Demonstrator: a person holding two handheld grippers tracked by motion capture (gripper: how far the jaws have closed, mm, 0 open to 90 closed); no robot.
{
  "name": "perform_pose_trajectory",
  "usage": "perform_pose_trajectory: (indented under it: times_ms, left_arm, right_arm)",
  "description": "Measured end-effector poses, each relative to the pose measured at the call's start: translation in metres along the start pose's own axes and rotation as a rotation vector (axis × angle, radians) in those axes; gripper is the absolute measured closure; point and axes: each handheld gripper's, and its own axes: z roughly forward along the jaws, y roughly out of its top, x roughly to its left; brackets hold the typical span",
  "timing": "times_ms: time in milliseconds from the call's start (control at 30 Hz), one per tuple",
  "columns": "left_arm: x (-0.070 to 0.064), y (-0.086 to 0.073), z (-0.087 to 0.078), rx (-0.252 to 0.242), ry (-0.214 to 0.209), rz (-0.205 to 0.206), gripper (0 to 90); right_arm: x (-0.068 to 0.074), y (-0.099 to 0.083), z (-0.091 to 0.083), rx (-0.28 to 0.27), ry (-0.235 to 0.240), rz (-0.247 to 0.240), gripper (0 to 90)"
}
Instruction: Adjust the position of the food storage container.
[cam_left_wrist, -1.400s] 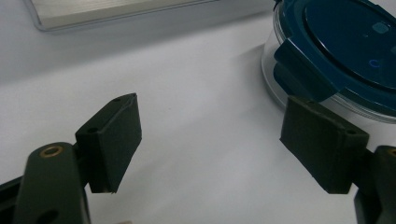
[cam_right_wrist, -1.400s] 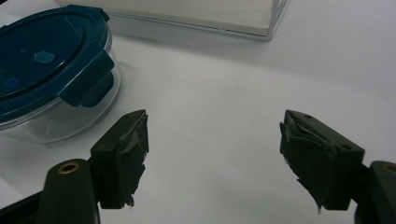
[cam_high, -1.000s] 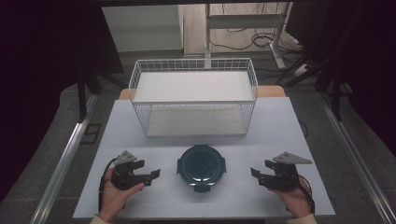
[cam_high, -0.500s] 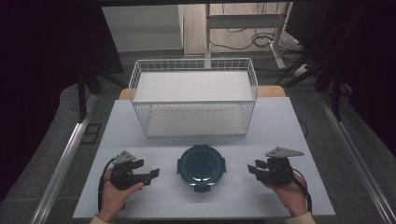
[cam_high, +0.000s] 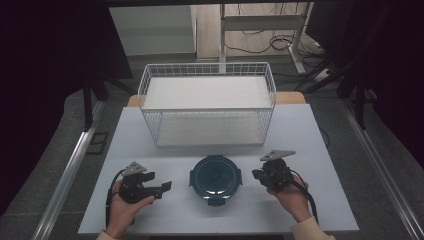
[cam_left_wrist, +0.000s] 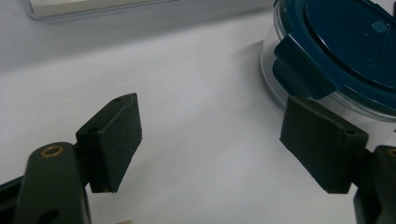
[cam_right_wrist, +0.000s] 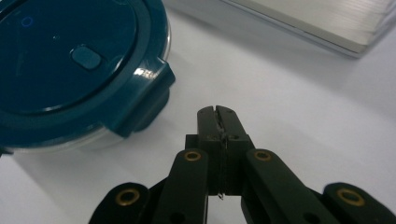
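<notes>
Table (cam_high: 310, 135): white, bare front | basket (cam_high: 207, 107) behind | floor (cam_high: 55, 145) grey

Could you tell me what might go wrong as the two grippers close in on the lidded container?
1. The right gripper is shut and close to a latch tab; it could push the container sideways on the smooth table instead of gripping it.
2. The left gripper is open, one pad just short of the near tab; closing there might pinch only the tab and unclip the lid.
</notes>
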Motion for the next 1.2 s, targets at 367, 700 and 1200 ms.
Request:
perform_pose_trajectory:
  times_ms: [367, 700, 1200]
  left_arm:
    - [0.001, 0.0, 0.001, 0.002, -0.001, -0.001, 20.3]
    - [0.0, 0.0, 0.001, 0.005, -0.001, 0.0, 20.4]
    - [0.003, 0.0, 0.0, 0.001, 0.006, -0.011, 20.4]
  right_arm:
    - [0.014, 0.005, 0.018, 0.039, 0.04, -0.015, 89.6]
    - [0.023, 0.005, 0.018, 0.049, 0.032, -0.008, 89.8]
    - [0.034, 0.015, 0.024, 0.042, 0.047, -0.026, 90.0]
